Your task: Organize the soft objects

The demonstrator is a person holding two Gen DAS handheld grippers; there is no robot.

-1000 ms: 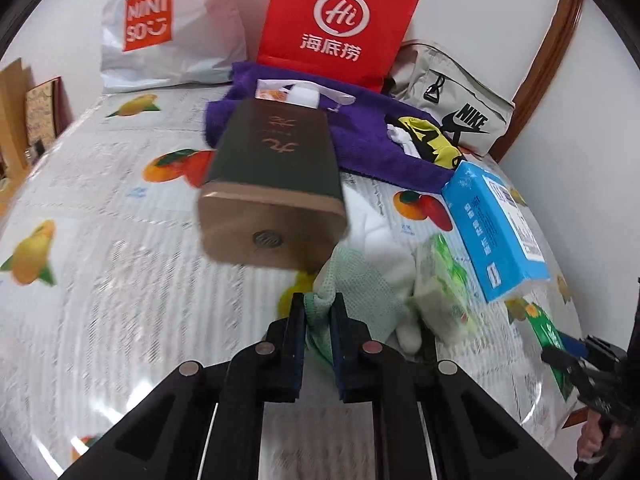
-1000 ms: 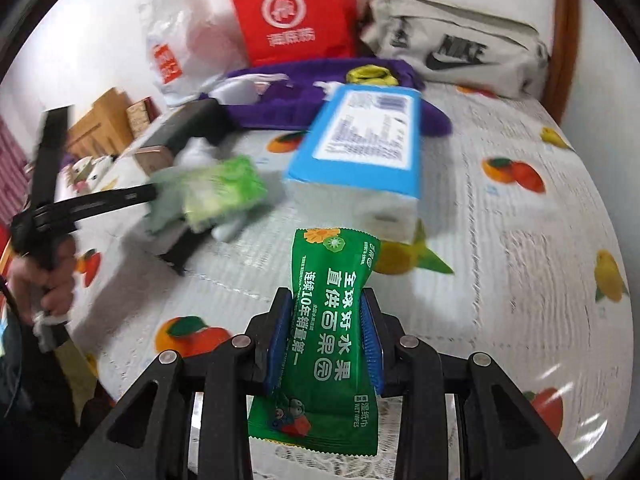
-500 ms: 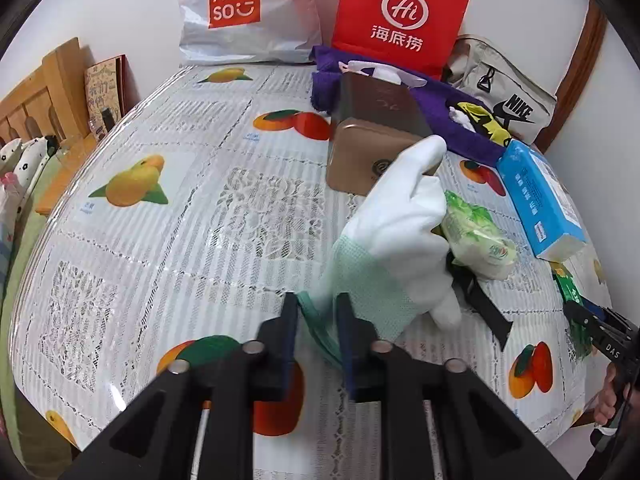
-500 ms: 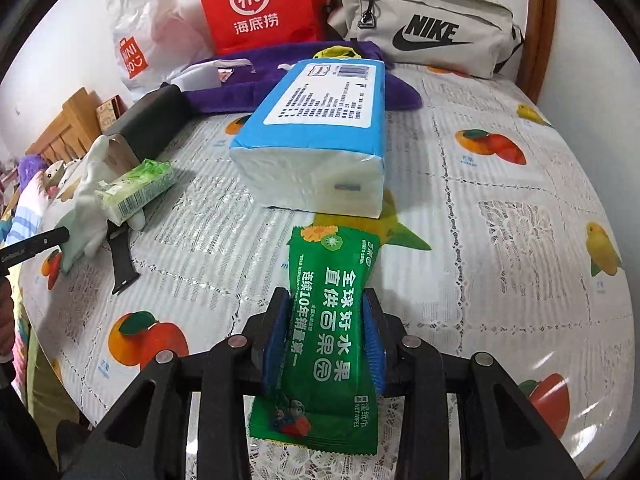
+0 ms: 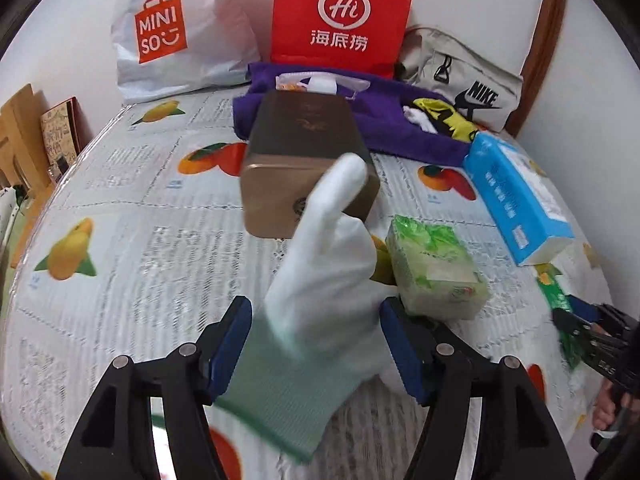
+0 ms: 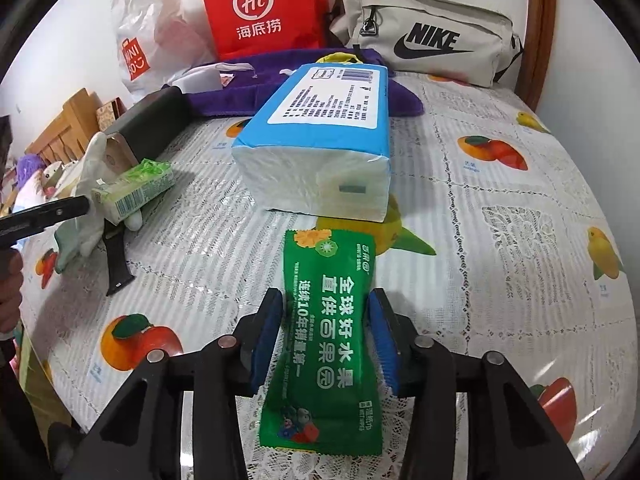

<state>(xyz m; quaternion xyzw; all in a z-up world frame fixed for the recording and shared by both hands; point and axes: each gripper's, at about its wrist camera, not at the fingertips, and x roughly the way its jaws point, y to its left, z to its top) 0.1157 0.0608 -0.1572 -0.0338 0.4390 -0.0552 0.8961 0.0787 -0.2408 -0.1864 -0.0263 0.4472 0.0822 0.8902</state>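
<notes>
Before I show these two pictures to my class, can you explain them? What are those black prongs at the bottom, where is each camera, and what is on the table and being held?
No robot here: a person holds a hand tool with two fingers in each hand, and a fisheye camera on each looks along them. One view is from the left gripper, whose jaws are opening around a white glove without pressing it. The other is from the right gripper, whose jaws are opening too but still touch a green wipes packet. On the fruit-print tablecloth lie a blue tissue pack, a small green tissue packet and a brown box.
</notes>
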